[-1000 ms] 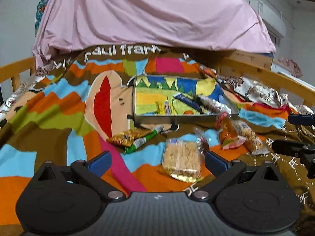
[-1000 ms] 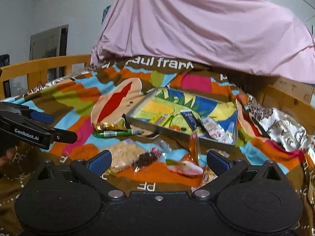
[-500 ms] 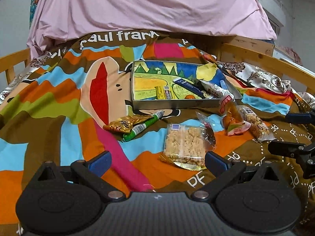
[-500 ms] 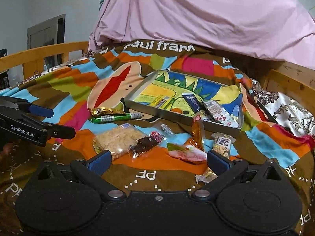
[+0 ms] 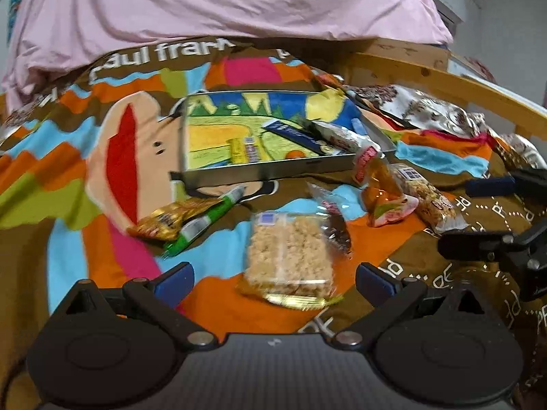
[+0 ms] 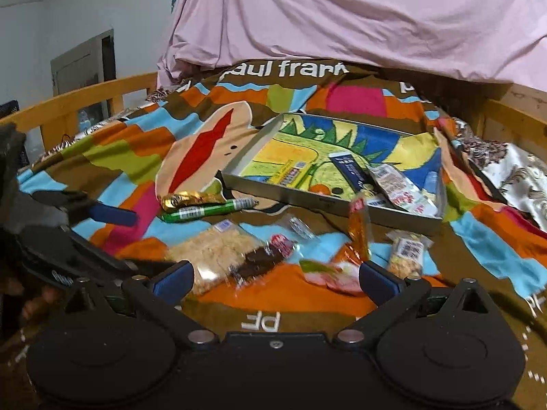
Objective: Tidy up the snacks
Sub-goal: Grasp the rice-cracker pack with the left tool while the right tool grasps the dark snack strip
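A shallow metal tray (image 5: 259, 171) (image 6: 307, 201) with a coloured drawing inside lies on a striped blanket and holds several snack packs. In front of it lie a clear pack of puffed rice cake (image 5: 289, 256) (image 6: 212, 249), a gold wrapper (image 5: 171, 218) (image 6: 188, 200), a green stick (image 5: 201, 222) (image 6: 208, 209), a dark chocolate pack (image 6: 263, 259), an orange pack (image 5: 379, 184) (image 6: 357, 232), a pink pack (image 5: 393, 213) (image 6: 335, 275) and a nut bar (image 5: 430, 201) (image 6: 407, 256). My left gripper (image 5: 273, 278) is open just before the rice cake. My right gripper (image 6: 275, 278) is open before the chocolate and pink packs.
The blanket (image 5: 68, 177) covers a bed with wooden rails (image 5: 444, 78) (image 6: 85, 99). A pink sheet (image 5: 222, 0) hangs behind the tray. A patterned satin cloth (image 5: 427, 112) lies at the right. Each gripper shows in the other's view, the right one (image 5: 506, 212) and the left one (image 6: 85, 225).
Both grippers have moved forward and down toward the loose snacks, which now look larger and nearer. Both stay open. No snack has moved.
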`<move>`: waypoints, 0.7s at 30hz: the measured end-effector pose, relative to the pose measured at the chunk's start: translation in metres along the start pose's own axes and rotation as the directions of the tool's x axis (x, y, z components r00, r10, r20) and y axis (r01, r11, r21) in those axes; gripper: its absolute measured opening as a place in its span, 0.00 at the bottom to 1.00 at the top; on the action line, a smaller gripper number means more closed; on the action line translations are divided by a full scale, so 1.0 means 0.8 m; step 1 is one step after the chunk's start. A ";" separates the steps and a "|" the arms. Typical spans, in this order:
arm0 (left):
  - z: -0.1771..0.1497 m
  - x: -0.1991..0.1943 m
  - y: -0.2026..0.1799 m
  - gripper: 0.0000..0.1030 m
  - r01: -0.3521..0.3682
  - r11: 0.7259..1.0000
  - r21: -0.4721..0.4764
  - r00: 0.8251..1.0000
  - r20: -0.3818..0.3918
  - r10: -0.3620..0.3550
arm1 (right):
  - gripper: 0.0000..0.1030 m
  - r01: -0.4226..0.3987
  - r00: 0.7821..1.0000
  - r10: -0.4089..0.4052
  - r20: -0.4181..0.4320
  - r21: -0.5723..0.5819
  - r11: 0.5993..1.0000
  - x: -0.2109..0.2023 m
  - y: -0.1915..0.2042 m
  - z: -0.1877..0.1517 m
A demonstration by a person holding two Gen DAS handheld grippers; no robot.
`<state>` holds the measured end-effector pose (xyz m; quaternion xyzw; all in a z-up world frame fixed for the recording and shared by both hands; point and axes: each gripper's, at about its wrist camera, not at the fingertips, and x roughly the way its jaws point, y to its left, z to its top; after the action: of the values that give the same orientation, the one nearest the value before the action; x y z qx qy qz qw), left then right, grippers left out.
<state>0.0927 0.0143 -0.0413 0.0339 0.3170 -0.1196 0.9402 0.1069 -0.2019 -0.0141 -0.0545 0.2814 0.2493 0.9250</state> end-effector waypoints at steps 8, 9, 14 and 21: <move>0.006 0.037 -0.020 1.00 0.038 0.993 0.116 0.999 -0.028 -0.035 | 0.99 -0.087 0.989 0.099 -0.109 0.107 0.990 0.056 -0.017 0.046; 0.004 0.041 -0.022 1.00 0.036 0.990 0.135 0.999 -0.037 -0.031 | 0.99 -0.092 0.986 0.108 -0.123 0.126 0.988 0.064 -0.019 0.049; -0.003 0.051 -0.016 0.99 0.059 0.988 0.142 0.997 -0.065 -0.050 | 0.99 -0.080 0.969 0.134 -0.206 0.250 0.965 0.105 -0.031 0.061; -0.006 0.053 0.003 0.99 0.125 0.990 0.072 0.990 -0.079 -0.119 | 0.99 -0.004 0.948 0.117 -0.297 0.355 0.935 0.150 -0.039 0.068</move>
<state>0.1234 0.0086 -0.0708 0.0548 0.3483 -0.1875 0.9168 0.2352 -0.1646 -0.0360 0.0808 0.4658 0.2121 0.8553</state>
